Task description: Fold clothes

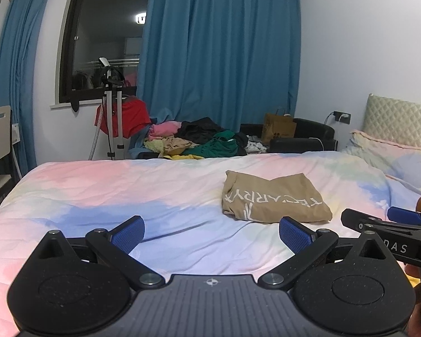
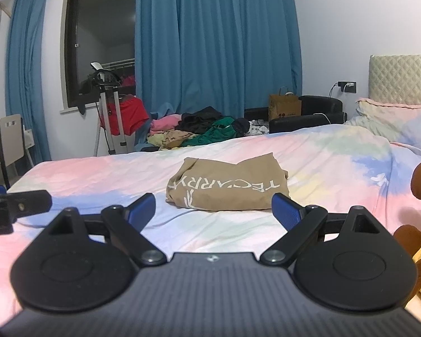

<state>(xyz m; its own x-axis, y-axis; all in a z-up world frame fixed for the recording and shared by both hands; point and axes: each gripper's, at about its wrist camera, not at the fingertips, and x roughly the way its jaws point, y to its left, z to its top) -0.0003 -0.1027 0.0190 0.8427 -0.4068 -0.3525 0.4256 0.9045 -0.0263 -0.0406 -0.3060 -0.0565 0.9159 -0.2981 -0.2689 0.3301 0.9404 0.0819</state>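
Left tongs point(image 1: 212, 231): wide apart, holding nothing, low over the bed point(image 1: 98, 191).
Shirt point(image 2: 227, 186): tan, folded into a bundle, lying in the middle of the bed, near both tongs but touching neither.
Right tongs point(image 2: 213, 210): wide apart, holding nothing, aimed at the shirt.
Pile point(image 2: 199, 132): more clothes past the bed's far edge.
Risk: grabbing one layer could pull the fold open.

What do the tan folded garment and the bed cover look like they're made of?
Tan folded garment: seems a thin, matte woven or knit fabric, likely cotton; it creases softly and carries flat white printed lettering. Bed cover: looks like soft, matte quilted cotton or microfibre; faint stitch lines, shallow wrinkles and pastel tie-dye print. Exact fibres cannot be told.
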